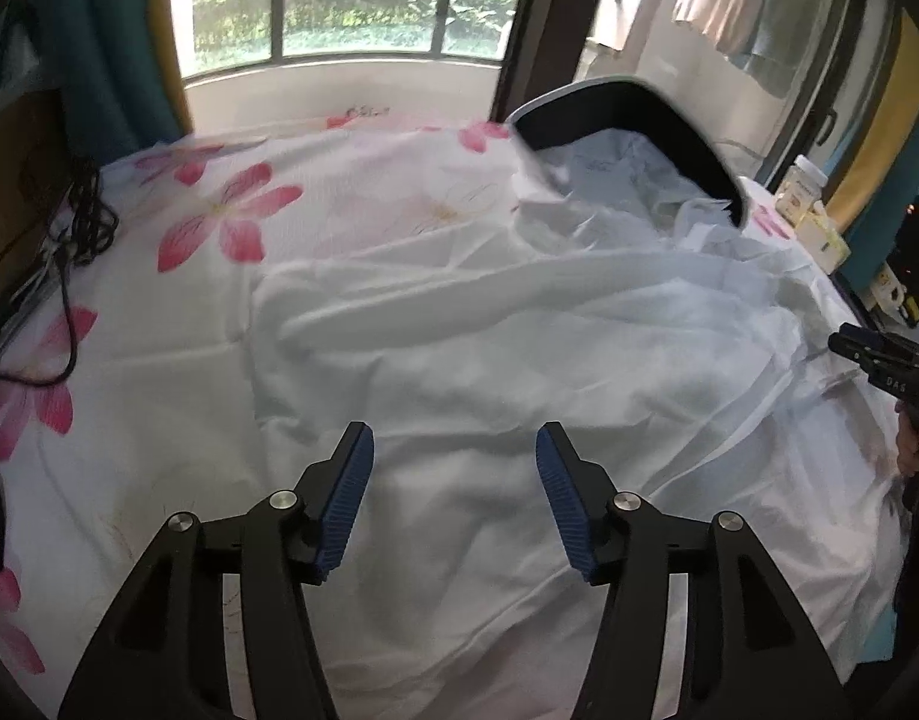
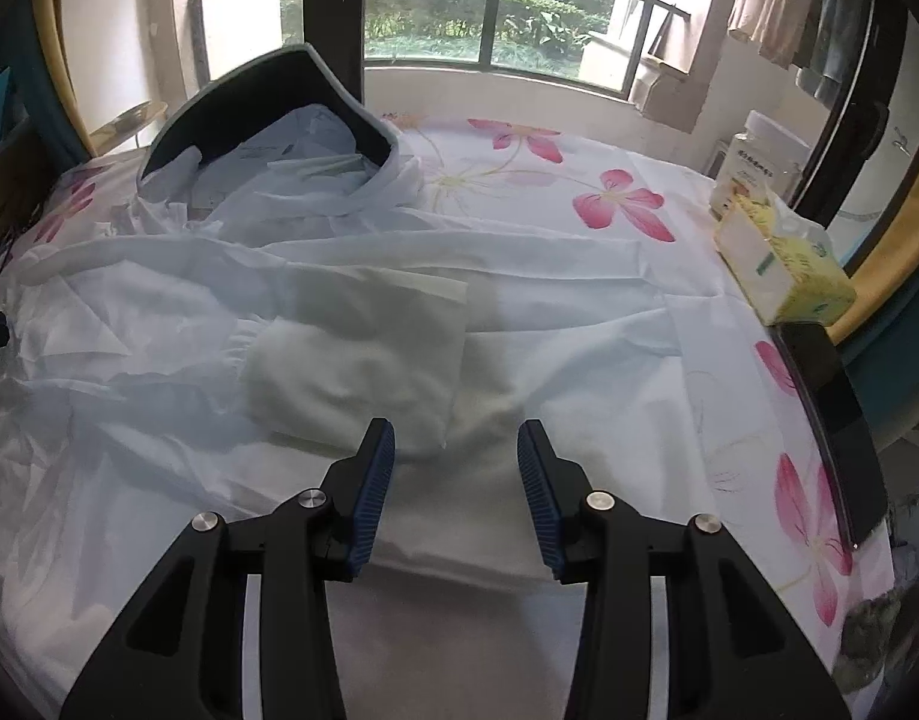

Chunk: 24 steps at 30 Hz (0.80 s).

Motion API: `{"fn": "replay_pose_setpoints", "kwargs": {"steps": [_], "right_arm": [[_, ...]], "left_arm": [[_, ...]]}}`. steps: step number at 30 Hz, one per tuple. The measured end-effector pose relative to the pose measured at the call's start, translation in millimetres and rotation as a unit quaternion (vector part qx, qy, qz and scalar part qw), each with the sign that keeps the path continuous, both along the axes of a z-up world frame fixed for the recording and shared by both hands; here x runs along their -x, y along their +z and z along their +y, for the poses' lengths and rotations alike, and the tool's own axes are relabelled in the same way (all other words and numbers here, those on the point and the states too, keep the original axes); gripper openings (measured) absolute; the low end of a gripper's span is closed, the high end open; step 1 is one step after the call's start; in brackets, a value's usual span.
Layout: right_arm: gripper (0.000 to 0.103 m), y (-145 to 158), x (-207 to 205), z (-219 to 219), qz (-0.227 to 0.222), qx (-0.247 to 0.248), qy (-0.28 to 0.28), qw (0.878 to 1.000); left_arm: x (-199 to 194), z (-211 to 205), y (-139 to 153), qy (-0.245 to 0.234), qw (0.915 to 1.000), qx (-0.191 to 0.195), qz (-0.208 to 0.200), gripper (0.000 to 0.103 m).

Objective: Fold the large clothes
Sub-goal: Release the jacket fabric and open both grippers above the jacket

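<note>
A large white garment (image 1: 519, 348) lies crumpled across a bed with a white sheet printed with pink flowers (image 1: 231, 216). My left gripper (image 1: 454, 450) is open and empty, just above the garment's near part. In the right wrist view the garment (image 2: 351, 348) spreads left and centre, with a folded section and an elastic cuff (image 2: 249, 348). My right gripper (image 2: 455, 447) is open and empty over the garment's near edge. The right gripper also shows at the right edge of the left wrist view (image 1: 873, 354).
A dark bin with a pale rim (image 1: 633, 120) lies at the far side with cloth spilling from it; it also shows in the right wrist view (image 2: 267, 102). A tissue box (image 2: 777, 264), a jar (image 2: 753, 156) and a dark slab (image 2: 843, 426) stand right. Black cables (image 1: 69, 240) lie left.
</note>
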State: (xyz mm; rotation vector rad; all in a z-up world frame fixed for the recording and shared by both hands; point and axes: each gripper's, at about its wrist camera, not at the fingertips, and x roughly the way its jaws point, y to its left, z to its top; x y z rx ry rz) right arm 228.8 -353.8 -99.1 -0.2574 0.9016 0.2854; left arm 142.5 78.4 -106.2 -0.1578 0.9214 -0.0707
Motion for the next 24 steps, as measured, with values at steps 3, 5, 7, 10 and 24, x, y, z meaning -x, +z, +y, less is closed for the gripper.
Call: {"fn": "replay_pose_setpoints", "kwargs": {"steps": [3, 5, 7, 10, 24], "right_arm": [[0.043, 6, 5, -3, -0.006, -0.005, 0.000, 1.000], [0.044, 9, 7, -4, -0.009, -0.008, 0.002, 1.000], [0.045, 12, 6, -4, -0.012, -0.009, 0.005, 1.000], [0.047, 19, 2, -2, -0.020, -0.004, 0.009, 1.000], [0.048, 38, -80, 39, -0.016, -0.006, 0.052, 0.999]], "left_arm": [[-6, -9, 13, -0.017, 0.9998, -0.003, -0.010, 0.059], [-15, -15, 22, -0.030, 0.9994, -0.004, -0.016, 0.059], [-25, -19, 28, -0.038, 0.9991, -0.001, -0.019, 0.059], [-42, -23, 36, -0.050, 0.9984, 0.002, -0.026, 0.060], [-139, -19, 30, -0.040, 0.9976, 0.037, -0.043, 0.060]]}}
